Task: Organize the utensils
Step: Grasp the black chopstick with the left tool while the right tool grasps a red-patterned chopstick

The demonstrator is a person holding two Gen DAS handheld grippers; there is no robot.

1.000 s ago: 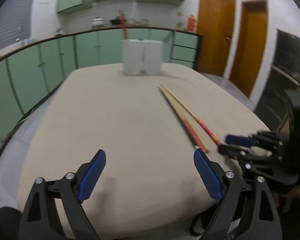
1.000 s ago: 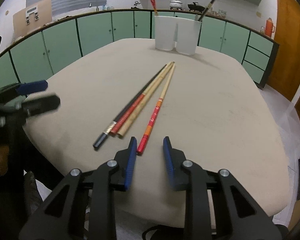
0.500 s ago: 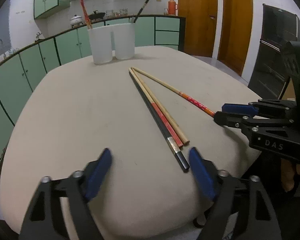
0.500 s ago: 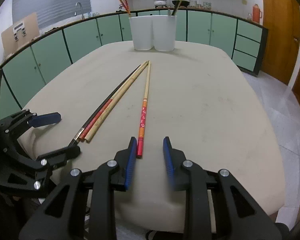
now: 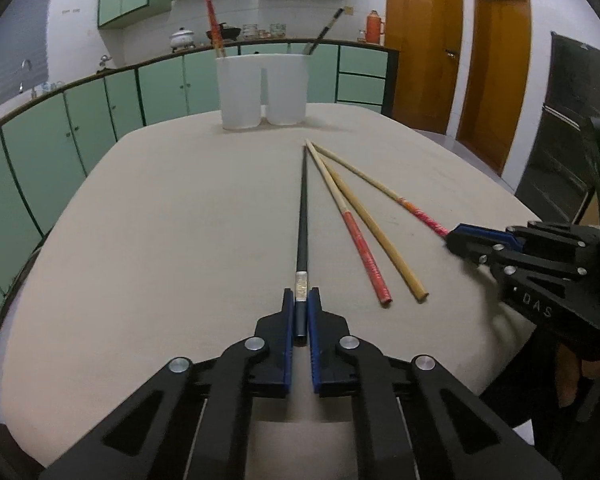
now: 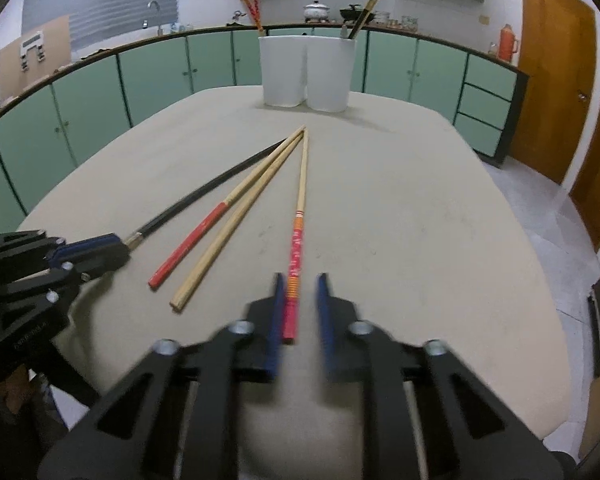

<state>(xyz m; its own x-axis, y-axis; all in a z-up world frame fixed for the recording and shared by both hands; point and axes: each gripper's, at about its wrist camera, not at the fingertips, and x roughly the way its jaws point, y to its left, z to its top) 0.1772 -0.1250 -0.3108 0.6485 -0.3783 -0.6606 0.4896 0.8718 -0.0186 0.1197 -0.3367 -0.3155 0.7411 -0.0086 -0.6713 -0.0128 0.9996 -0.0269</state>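
Several chopsticks lie on the beige table (image 5: 140,240). My left gripper (image 5: 301,300) is shut on the near end of the black chopstick (image 5: 302,208), also seen in the right wrist view (image 6: 204,196). My right gripper (image 6: 298,284) is open, its blue fingers either side of the near end of the pink-and-orange patterned chopstick (image 6: 298,240); the left finger touches it. A red-ended chopstick (image 6: 204,228) and a plain wooden one (image 6: 228,228) lie between them. Two white holder cups (image 6: 306,72) stand at the far side, with red and dark chopsticks in them.
Green cabinets (image 6: 100,92) and a counter ring the table. Wooden doors (image 5: 424,44) are to the right. The table's near edge is just under both grippers.
My left gripper swung onto the black chopstick and closed on its end. My right gripper moved forward so the patterned chopstick's end now lies between its fingers.
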